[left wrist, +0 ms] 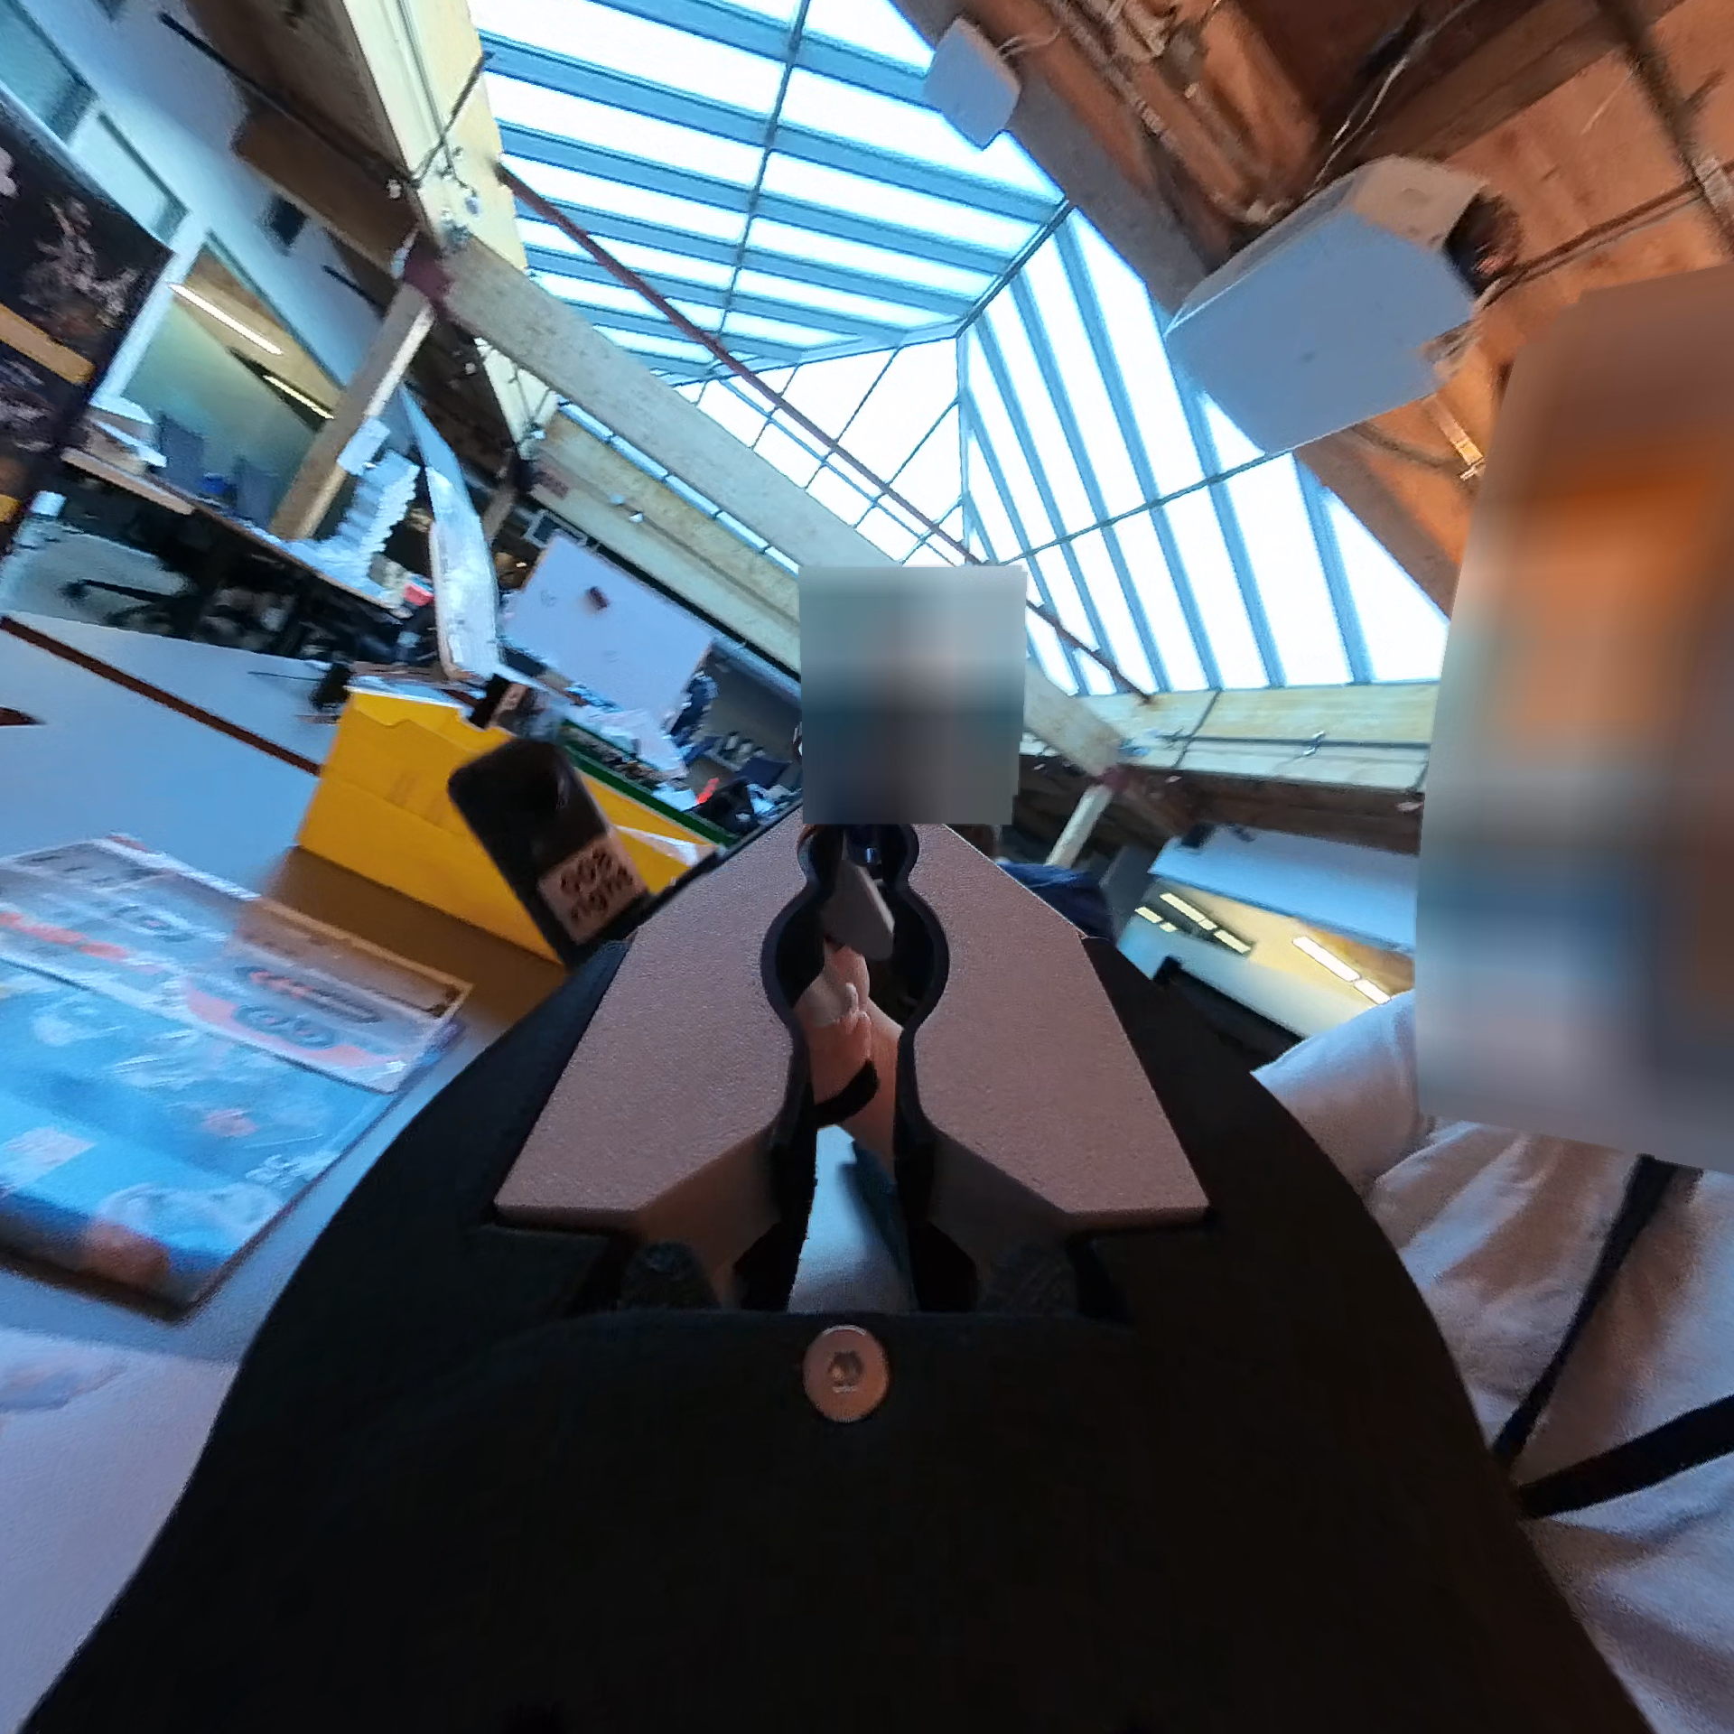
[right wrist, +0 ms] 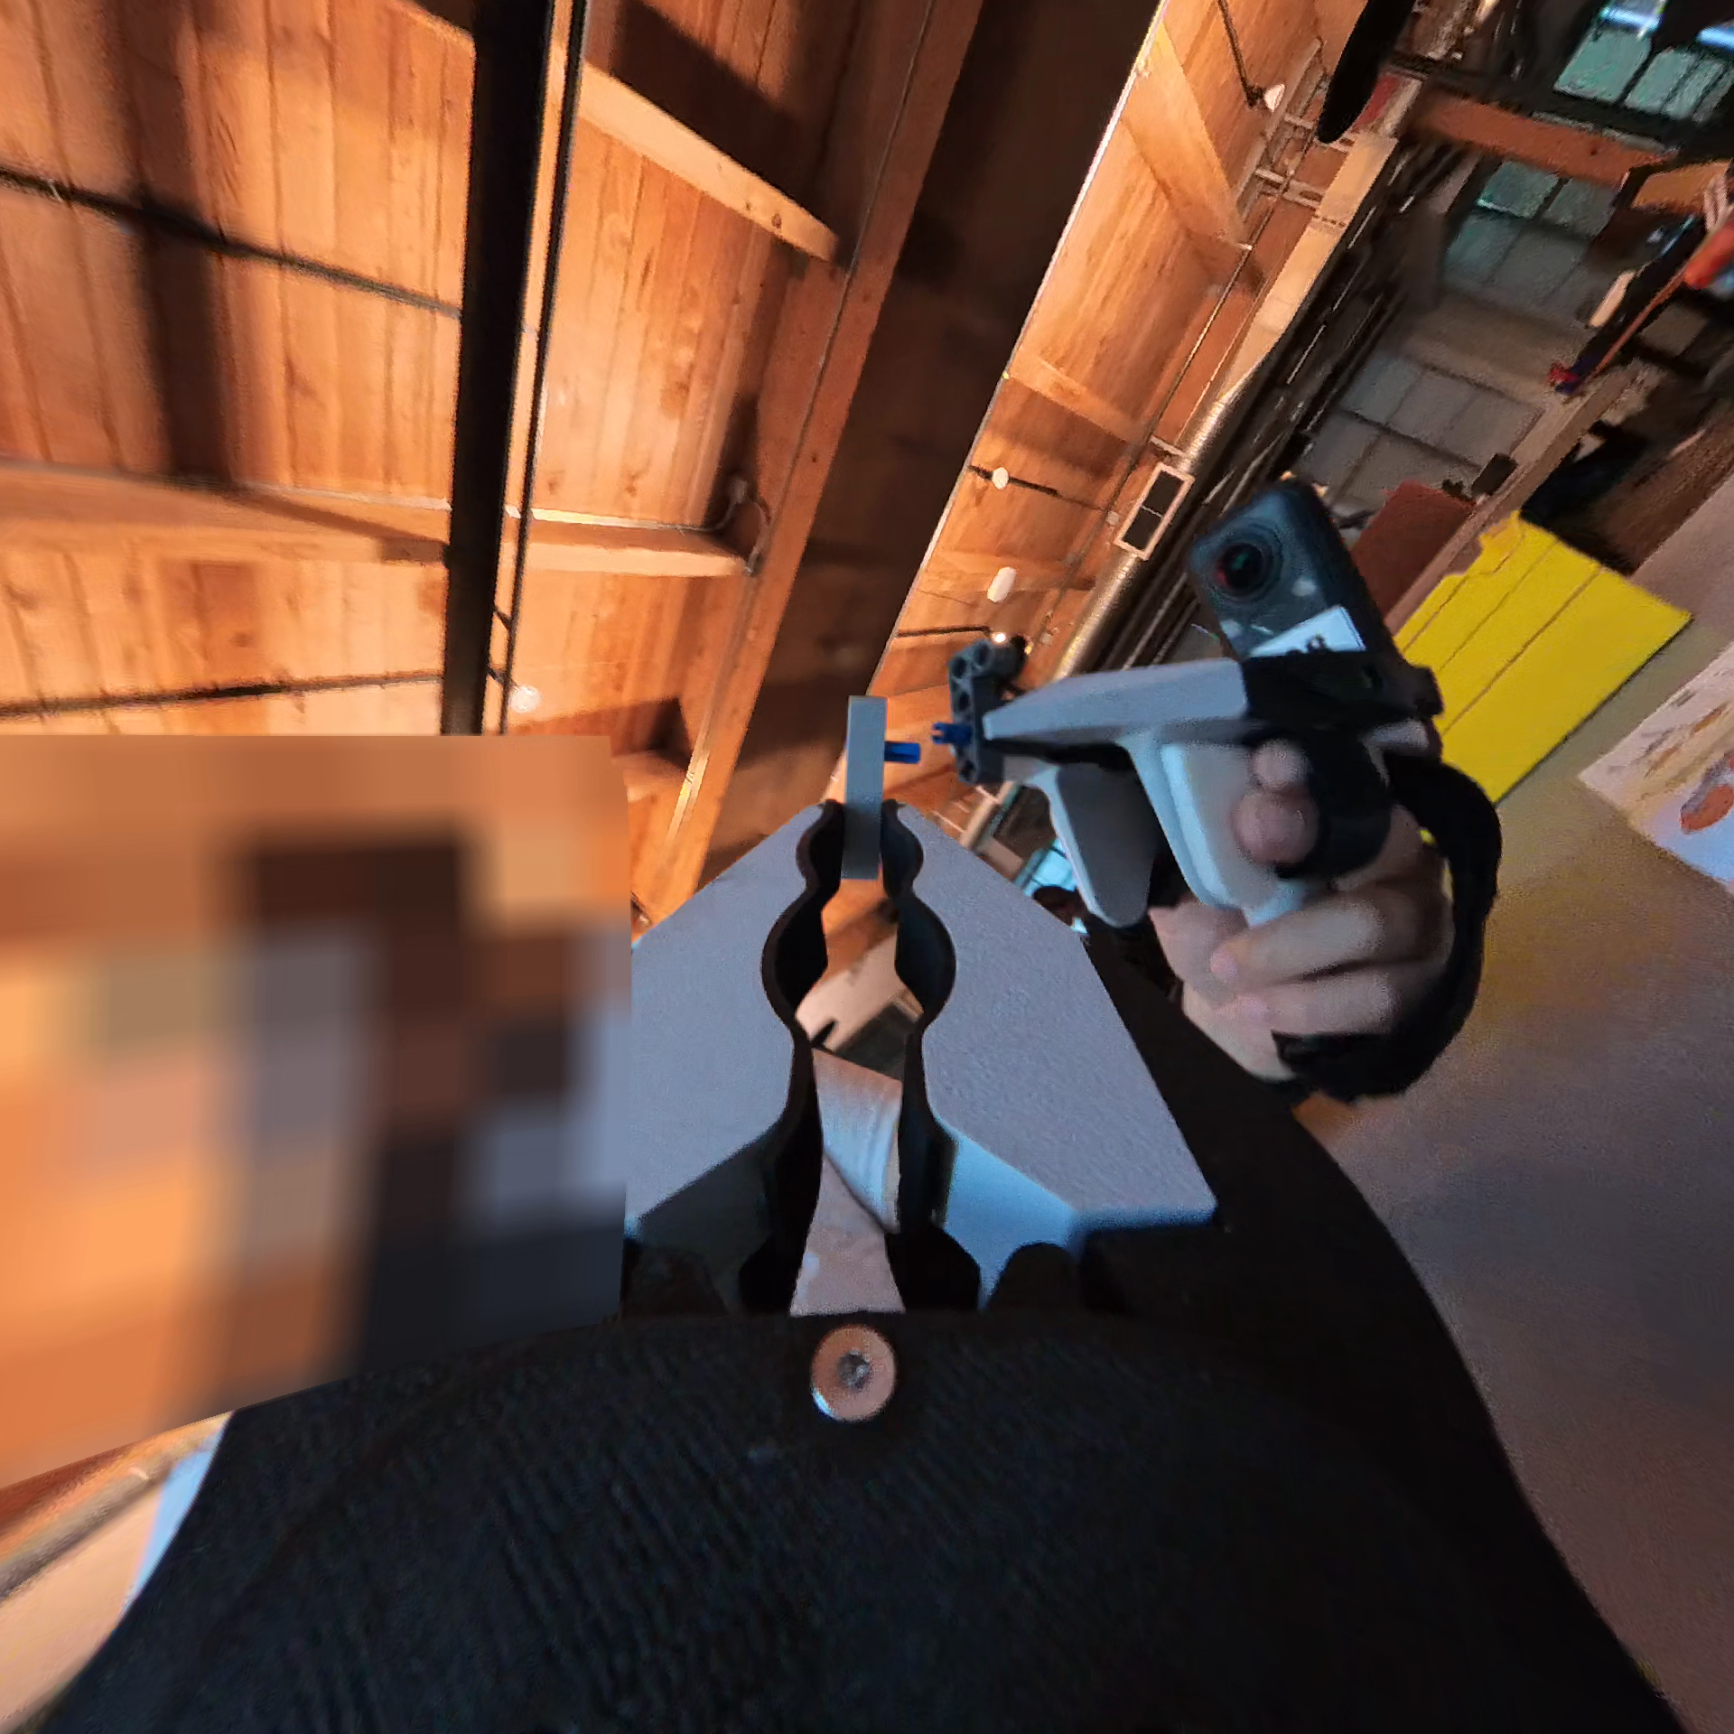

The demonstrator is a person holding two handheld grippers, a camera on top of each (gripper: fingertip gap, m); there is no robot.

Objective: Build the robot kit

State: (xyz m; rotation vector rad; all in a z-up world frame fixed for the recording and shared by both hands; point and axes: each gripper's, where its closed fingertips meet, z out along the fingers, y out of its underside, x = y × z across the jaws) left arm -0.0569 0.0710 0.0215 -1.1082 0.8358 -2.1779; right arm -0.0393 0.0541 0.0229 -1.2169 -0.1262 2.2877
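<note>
In the right wrist view my right gripper (right wrist: 864, 826) is shut on a flat grey beam (right wrist: 864, 769) that stands up from its tips. A short blue pin (right wrist: 903, 749) sticks out of the beam's right side. My left gripper (right wrist: 993, 730) comes in from the right, held by a hand (right wrist: 1314, 948). It is shut on a small black perforated piece (right wrist: 976, 690) with its own blue pin (right wrist: 952, 735). The two pins face each other a small gap apart. In the left wrist view my left gripper (left wrist: 859, 840) has its jaws nearly closed, and a mosaic patch hides its load.
A yellow box (left wrist: 403, 807) and a printed booklet in a clear sleeve (left wrist: 188, 1023) lie on the table (left wrist: 141, 741). Both also show in the right wrist view, the box (right wrist: 1539, 647) and the booklet (right wrist: 1680, 779). A person's white garment (left wrist: 1501, 1314) is close on the right.
</note>
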